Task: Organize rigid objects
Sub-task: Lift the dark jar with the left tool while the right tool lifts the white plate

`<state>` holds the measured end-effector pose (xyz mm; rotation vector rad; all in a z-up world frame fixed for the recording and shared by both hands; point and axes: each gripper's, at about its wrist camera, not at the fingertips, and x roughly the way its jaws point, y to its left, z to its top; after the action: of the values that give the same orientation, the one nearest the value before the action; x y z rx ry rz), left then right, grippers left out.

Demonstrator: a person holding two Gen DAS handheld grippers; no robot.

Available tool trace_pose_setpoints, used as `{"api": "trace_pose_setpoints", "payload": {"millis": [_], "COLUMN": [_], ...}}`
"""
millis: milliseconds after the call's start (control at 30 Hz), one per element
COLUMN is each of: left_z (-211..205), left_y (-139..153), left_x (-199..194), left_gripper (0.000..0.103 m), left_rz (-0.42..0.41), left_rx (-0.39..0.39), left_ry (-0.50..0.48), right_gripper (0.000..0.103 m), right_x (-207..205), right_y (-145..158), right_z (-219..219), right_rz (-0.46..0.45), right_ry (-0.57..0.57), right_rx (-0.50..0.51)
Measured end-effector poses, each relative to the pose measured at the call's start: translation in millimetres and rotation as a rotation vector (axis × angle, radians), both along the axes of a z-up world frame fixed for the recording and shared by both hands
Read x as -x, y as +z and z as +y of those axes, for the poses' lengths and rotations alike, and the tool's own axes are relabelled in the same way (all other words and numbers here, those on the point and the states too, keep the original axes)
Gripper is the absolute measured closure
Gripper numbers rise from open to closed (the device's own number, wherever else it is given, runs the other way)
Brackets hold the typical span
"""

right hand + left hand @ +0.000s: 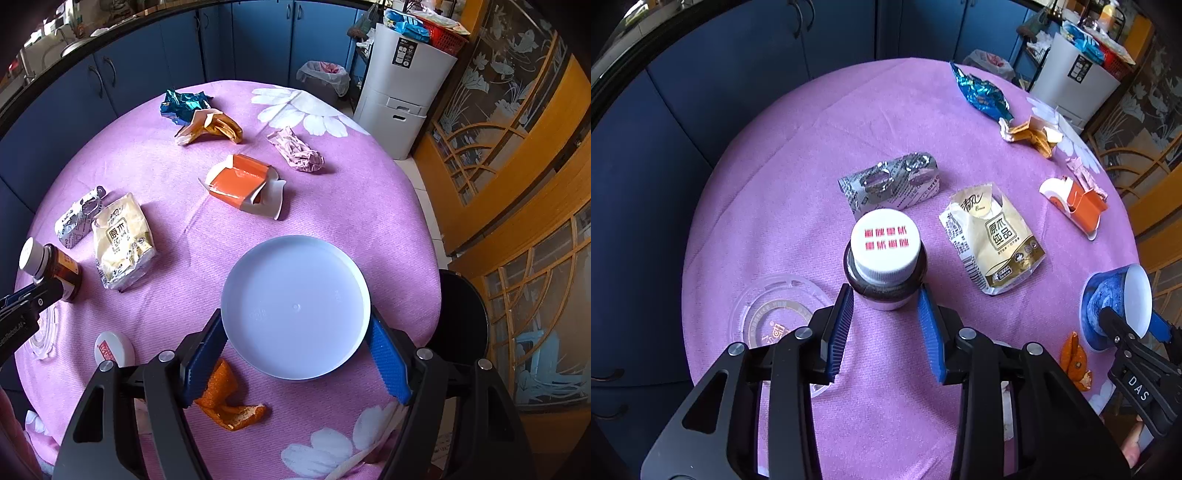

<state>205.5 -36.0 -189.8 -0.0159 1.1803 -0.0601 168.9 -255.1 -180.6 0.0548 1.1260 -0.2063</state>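
A brown bottle (pixel 885 280) with a white cap stands on the pink tablecloth (pixel 798 147). My left gripper (pixel 885 293) has its blue pads pressed against both sides of the bottle's lower body. From the right wrist view the same bottle (pixel 61 271) is at the far left, with the left gripper (pixel 22 301) on it. My right gripper (pixel 295 321) is shut on a blue cup (pixel 295 306) with a white inside, its mouth facing the camera. The left wrist view has that cup (pixel 1115 306) at the table's right edge, gripped by the right gripper (pixel 1126 325).
Around the table lie a clear plastic lid (pixel 775 317), a silver blister pack (pixel 890 184), a tissue pack (pixel 991 240), an orange box (pixel 240 181), foil wrappers (pixel 199 114), a pink wrapper (pixel 295 149), orange peel (pixel 229 402) and a small white cap (pixel 114 349). A black stool (pixel 465 314) stands beside the table.
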Motion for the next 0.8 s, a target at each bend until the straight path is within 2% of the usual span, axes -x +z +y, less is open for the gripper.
{"api": "trace_pose_setpoints", "payload": {"millis": [67, 100, 300, 333, 367, 400, 433, 467, 600, 667, 700, 733, 767, 800], "left_z": [-1, -1, -1, 0, 1, 2, 4, 6, -1, -4, -5, -7, -8, -8], "left_y": [2, 4, 4, 3, 2, 2, 3, 7, 15, 13, 10, 7, 2, -1], "left_x": [0, 1, -1, -2, -2, -3, -3, -2, -8, -12, -13, -14, -15, -15], "left_gripper": [0.072, 0.081, 0.08, 0.074, 0.063, 0.022, 0.005, 0.005, 0.007, 0.014, 0.022, 0.024, 0.03, 0.04], "left_rz": [-0.008, -0.013, -0.018, -0.013, -0.009, -0.011, -0.032, -0.09, -0.151, -0.135, -0.125, -0.108, -0.089, -0.074], "left_rx": [0.007, 0.005, -0.002, 0.015, 0.023, 0.034, 0.033, 0.024, -0.046, -0.045, -0.056, -0.066, -0.074, -0.079], "left_ry": [-0.004, -0.008, 0.0, 0.0, 0.003, 0.011, 0.024, 0.048, 0.036, 0.023, 0.021, 0.011, 0.002, 0.0], "right_gripper": [0.031, 0.031, 0.031, 0.031, 0.031, 0.031, 0.031, 0.031, 0.031, 0.031, 0.031, 0.031, 0.031, 0.031], "right_x": [1, 2, 2, 2, 3, 3, 4, 4, 2, 2, 2, 1, 1, 0], "right_y": [1, 3, 4, 3, 3, 4, 4, 4, 4, 4, 4, 4, 3, 3], "right_z": [0, 0, -1, -2, -1, -1, -1, -1, -2, -2, -2, -2, -3, -3], "right_rz": [-0.01, -0.015, -0.026, -0.025, -0.026, -0.028, -0.03, -0.032, -0.031, -0.03, -0.03, -0.03, -0.029, -0.029], "right_ry": [0.0, 0.001, 0.003, 0.003, 0.004, 0.007, 0.009, 0.01, 0.006, 0.005, 0.004, 0.003, 0.002, 0.001], "right_rx": [0.003, 0.006, 0.0, -0.003, -0.003, -0.002, -0.002, -0.002, -0.001, 0.0, 0.0, 0.001, 0.001, 0.002]}}
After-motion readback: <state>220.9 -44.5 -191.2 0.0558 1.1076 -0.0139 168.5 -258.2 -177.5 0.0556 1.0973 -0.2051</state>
